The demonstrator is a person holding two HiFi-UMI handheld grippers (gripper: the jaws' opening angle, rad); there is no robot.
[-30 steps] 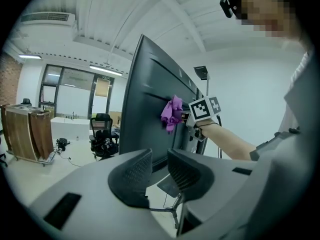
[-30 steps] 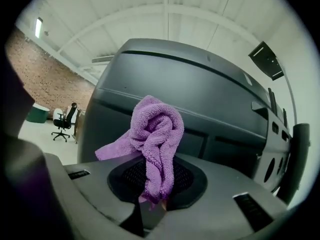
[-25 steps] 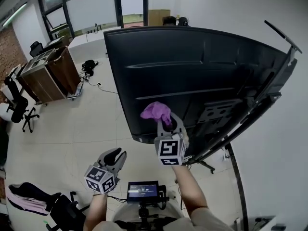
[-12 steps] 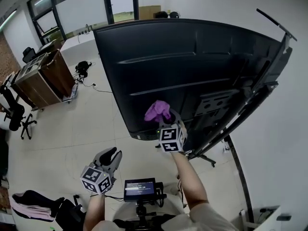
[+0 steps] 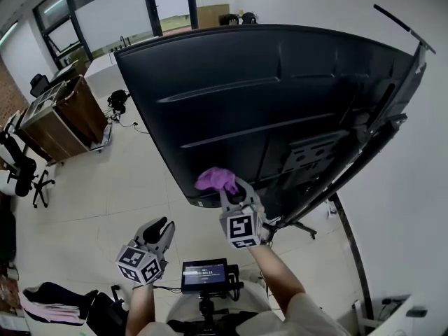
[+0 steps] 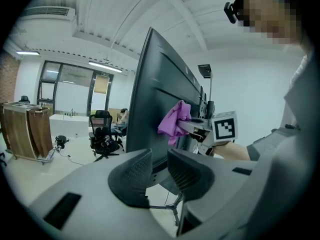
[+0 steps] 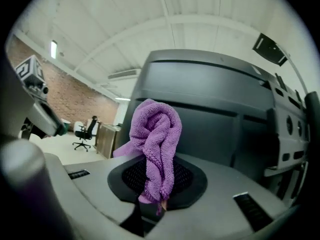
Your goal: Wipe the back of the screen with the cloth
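Observation:
The black back of the big screen [image 5: 280, 103] fills the middle of the head view and tilts on its stand. My right gripper [image 5: 234, 189] is shut on a bunched purple cloth [image 5: 215, 179], held at the screen's lower left edge. In the right gripper view the cloth [image 7: 156, 134] stands up between the jaws in front of the screen [image 7: 215, 99]. The left gripper view shows the cloth [image 6: 173, 121] against the screen [image 6: 150, 94]. My left gripper [image 5: 159, 228] hangs lower left, away from the screen, narrowly open [image 6: 156, 166] and holding nothing.
The screen's metal stand [image 5: 364, 156] runs down to the right, its feet on the floor. A small monitor on a tripod [image 5: 206, 275] is just below me. A wooden cabinet [image 5: 59, 114], office chairs [image 5: 21, 166] and floor cables [image 5: 115, 102] lie to the left.
My right gripper has carried the cloth down and a little left, toward the screen's bottom edge. The left gripper has hardly moved.

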